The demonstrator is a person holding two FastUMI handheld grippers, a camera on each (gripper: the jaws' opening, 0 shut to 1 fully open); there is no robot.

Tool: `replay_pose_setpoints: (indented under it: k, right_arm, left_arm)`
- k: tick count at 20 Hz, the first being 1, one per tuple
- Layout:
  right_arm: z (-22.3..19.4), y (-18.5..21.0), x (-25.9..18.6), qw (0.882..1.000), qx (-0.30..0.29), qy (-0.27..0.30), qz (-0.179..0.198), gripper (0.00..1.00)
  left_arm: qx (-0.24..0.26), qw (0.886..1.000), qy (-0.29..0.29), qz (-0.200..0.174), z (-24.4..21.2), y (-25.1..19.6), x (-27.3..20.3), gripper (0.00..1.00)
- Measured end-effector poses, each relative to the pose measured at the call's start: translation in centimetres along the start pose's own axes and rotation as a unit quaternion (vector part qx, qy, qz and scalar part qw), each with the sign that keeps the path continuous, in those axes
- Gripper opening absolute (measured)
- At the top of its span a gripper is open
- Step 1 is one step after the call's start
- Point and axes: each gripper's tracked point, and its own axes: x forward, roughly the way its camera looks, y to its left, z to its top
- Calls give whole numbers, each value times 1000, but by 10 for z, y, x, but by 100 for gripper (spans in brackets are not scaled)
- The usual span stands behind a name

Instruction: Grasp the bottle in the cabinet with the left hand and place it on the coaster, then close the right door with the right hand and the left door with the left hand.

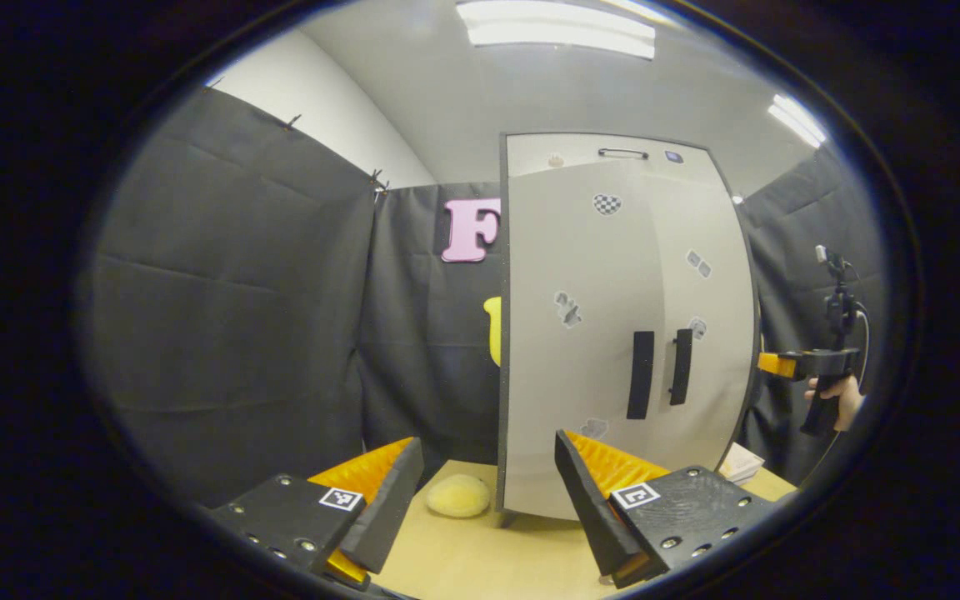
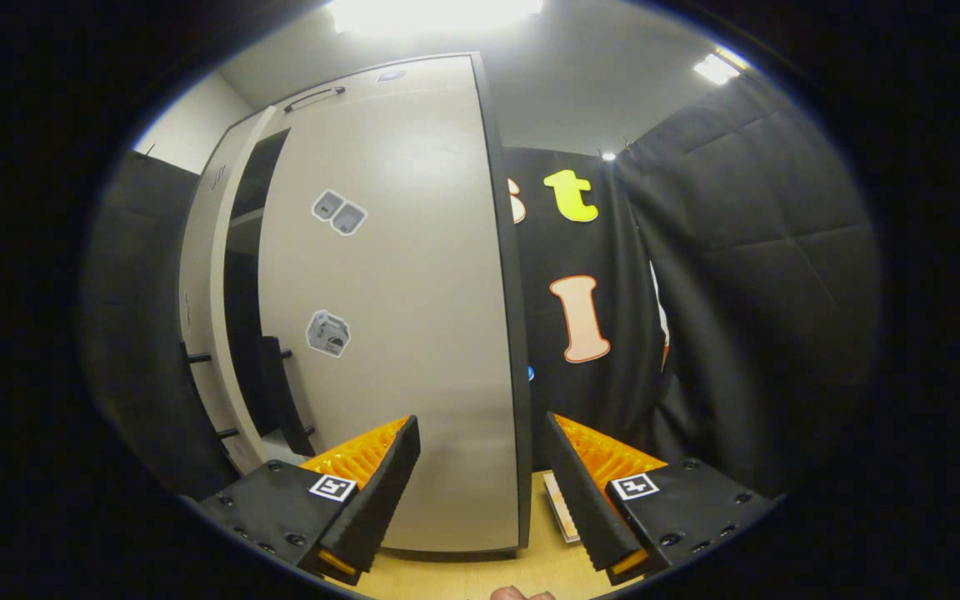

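The left gripper (image 1: 480, 500) hangs empty with its fingers spread apart, and ahead of them, slightly toward the right finger, stands the cabinet (image 1: 626, 333). In the left gripper view its two doors look nearly together, their black handles (image 1: 640, 375) side by side. The bottle cannot be made out, and the coaster is uncertain; a pale yellow round pad (image 1: 457, 495) lies on the desk (image 1: 480, 558) just beyond the gap between the fingers.

The right gripper (image 2: 480, 492), fingers likewise apart and holding nothing, faces the outer edge of the right door (image 2: 413, 292), which stands just beyond the gap between them. A dark gap to the left of that panel suggests the cabinet is not fully shut.

The risks, as I judge them:
- A push near this edge may skid the cabinet across the desk rather than swing the door.
- A spread finger may catch the door edge or a handle.
- The left door closed too soon could meet the right one.
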Motion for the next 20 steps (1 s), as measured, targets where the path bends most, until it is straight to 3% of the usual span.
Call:
replay_pose_setpoints:
  k: [3,10,16,20]
  right_arm:
    - [-3,21,1,1000,-3,6,13,92]
    - [-3,67,0,1000,-1,2,28,95]
    - [-17,89,-16,1000,6,4,16,95]
    - [-30,83,-32,1000,4,9,-4,95]
  left_arm:
    - [2,1000,2,3,-3,6,0,99]
    - [-1,1000,12,3,-9,14,-2,99]
    - [4,1000,25,-15,-17,24,-4,99]
    - [-9,999,25,-30,-19,22,-2,99]
